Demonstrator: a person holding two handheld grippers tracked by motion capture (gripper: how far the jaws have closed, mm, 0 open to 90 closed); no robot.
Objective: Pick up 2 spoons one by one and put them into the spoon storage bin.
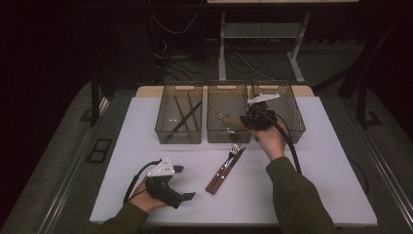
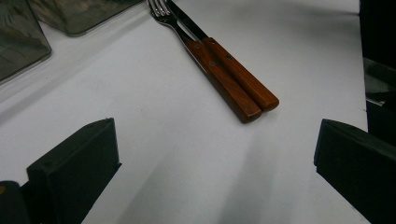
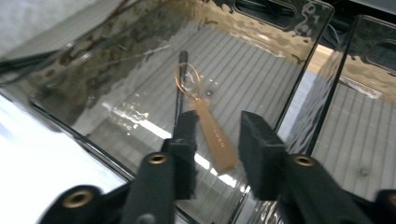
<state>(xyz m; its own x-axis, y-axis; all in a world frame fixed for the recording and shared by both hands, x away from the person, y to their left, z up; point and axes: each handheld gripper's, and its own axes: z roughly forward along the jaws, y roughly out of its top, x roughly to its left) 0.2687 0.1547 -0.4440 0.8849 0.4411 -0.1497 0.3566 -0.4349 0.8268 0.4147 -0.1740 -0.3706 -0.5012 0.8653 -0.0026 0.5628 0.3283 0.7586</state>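
Room dark beyond the table [image 1: 321, 185]; only its white top is lit, from above, and the floor and far wall fall to near black. High view dim, soft, somewhat grainy. Left gripper view: bright, slightly washed surface; soft shadows run from the black jaws toward the near edge; wooden handles [image 2: 233, 79] sharp, jaws blurred. Right gripper view: glare streaks and rippled reflections on the clear bin [image 3: 261, 56] walls; white surface at lower left blown out; jaws out of focus.
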